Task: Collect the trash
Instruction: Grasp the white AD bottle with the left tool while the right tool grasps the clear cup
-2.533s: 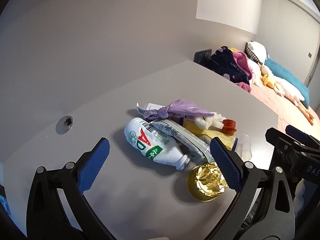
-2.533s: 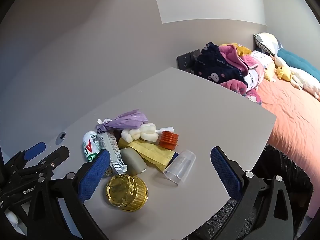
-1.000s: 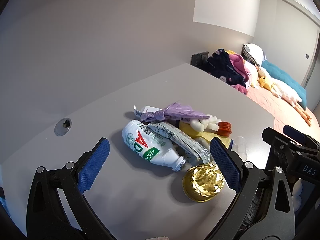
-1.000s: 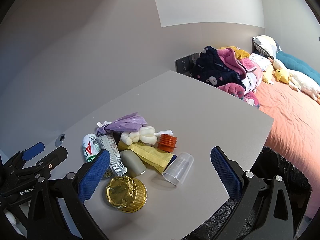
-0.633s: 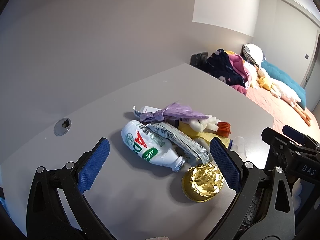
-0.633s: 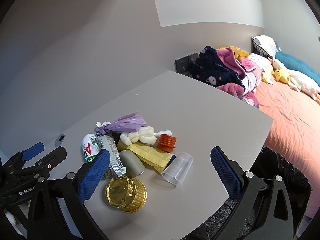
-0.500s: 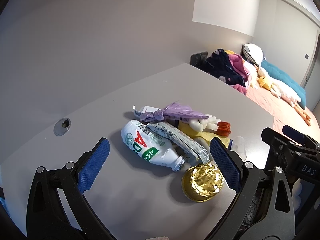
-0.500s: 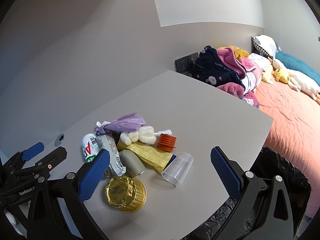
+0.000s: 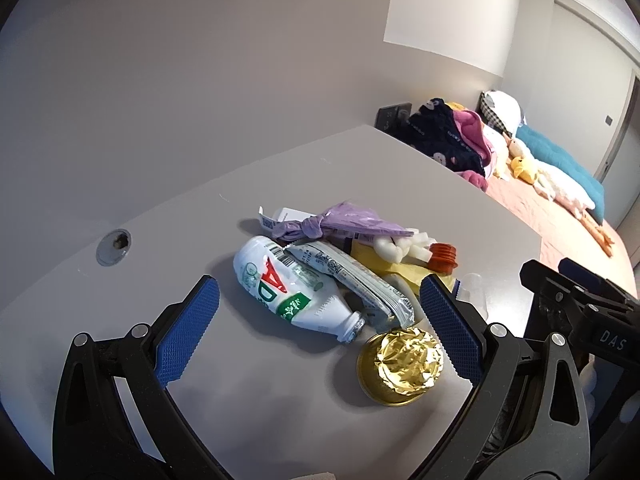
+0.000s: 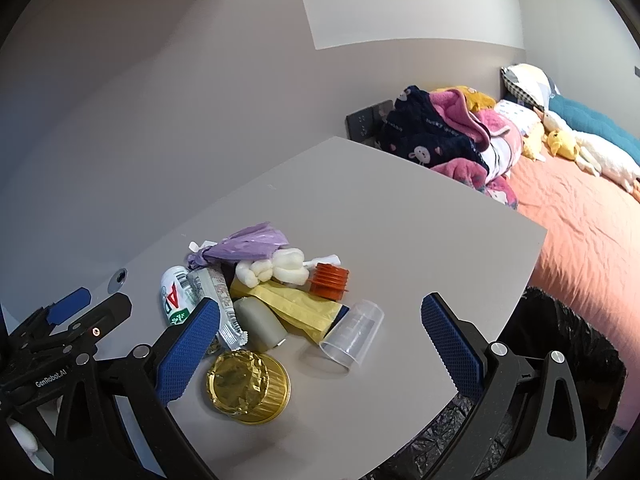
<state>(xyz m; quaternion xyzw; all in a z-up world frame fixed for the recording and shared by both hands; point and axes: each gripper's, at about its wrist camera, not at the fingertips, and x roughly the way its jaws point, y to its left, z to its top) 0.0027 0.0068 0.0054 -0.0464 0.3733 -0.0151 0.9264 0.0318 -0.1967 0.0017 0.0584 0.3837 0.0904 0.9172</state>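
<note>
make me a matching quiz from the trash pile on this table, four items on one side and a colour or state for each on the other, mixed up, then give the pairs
Things:
1. knotted bag
2. ribbed cap
3. plastic cup
4. round tin

Descriptions:
A. clear, lying on its side
B. gold, with crumpled foil on top
C. purple
D. orange-red

Pairs: 1-C, 2-D, 3-A, 4-B

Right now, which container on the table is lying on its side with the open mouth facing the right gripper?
The clear cup, transparent and empty. The white bottle also lies down, but is opaque with a narrow neck.
</note>
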